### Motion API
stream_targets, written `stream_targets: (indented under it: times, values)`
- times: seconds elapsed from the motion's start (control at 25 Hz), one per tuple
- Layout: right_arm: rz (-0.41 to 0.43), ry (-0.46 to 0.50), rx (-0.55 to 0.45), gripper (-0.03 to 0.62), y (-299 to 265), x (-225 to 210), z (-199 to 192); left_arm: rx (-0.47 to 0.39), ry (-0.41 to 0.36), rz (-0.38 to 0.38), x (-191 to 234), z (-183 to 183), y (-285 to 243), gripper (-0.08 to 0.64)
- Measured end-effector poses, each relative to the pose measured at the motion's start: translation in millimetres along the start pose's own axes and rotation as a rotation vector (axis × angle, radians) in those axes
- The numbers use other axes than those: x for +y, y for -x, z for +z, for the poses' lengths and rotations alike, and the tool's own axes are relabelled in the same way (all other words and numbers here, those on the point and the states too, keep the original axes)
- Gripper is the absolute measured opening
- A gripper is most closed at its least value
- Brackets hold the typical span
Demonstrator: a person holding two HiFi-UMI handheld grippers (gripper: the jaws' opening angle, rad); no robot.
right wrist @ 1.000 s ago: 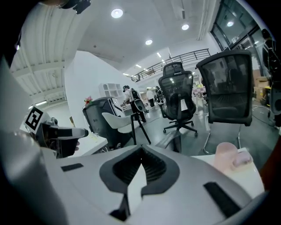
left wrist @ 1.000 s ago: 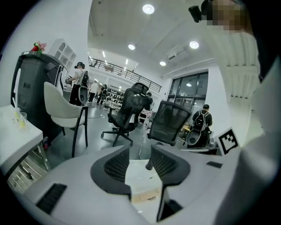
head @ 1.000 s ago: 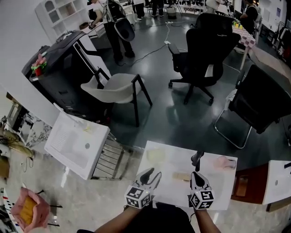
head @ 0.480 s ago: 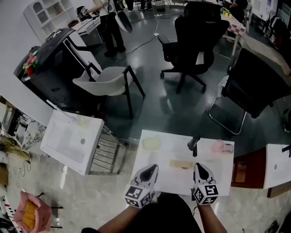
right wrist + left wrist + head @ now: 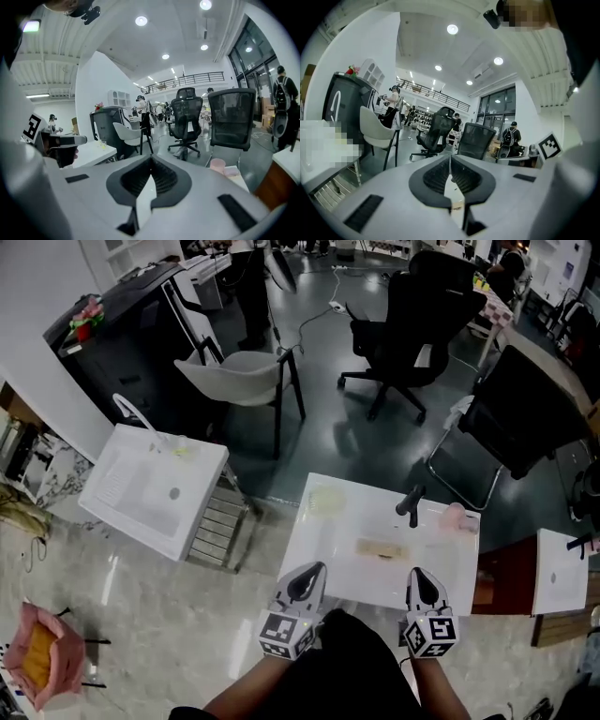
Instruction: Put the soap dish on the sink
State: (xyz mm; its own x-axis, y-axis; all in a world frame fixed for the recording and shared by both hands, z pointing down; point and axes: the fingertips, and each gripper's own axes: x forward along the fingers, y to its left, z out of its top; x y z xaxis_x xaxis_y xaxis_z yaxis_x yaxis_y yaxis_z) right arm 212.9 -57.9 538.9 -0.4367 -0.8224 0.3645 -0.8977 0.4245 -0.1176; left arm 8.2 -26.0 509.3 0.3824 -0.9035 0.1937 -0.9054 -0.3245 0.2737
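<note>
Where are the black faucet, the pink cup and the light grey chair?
black faucet (image 5: 409,503), head view, on its upright body.
pink cup (image 5: 455,516), head view, on its side.
light grey chair (image 5: 246,366), head view, on its seat.

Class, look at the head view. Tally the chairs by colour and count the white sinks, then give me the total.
Black chairs: 2
Pale chairs: 1
White sinks: 3
Total: 6
</note>
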Motion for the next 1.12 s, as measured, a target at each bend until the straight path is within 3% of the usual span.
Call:
stream_targets:
  times: [0.32,0.52,0.72,0.88,1.12]
  values:
    - [0.007,0.082,0.005,-0.002,71.8,43.7,-10.2,-0.093,0.04,0.023,-3.5,-1.1,78.7,0.018]
    - [-0.032,0.075,0.043,-0.002,118.1,54.7,-38.7,-0.072,0.05,-0.008,-17.2,-26.5,108.9,0.016]
    - [-0.037,0.066,0.066,-0.002,144.4,57.0,-56.4,-0.071,0.041,-0.009,-32.5,-29.6,133.8,0.015]
    - [-0.036,0.061,0.008,-0.002,150.7,48.3,-47.4,-0.081,0.014,0.001,-46.0,-27.0,139.5,0.015]
    - [-0.087,0.043,-0.038,-0.002,182.2,-2.0,-41.8,-0.085,-0.041,-0.008,-97.8,-28.0,130.8,0.015]
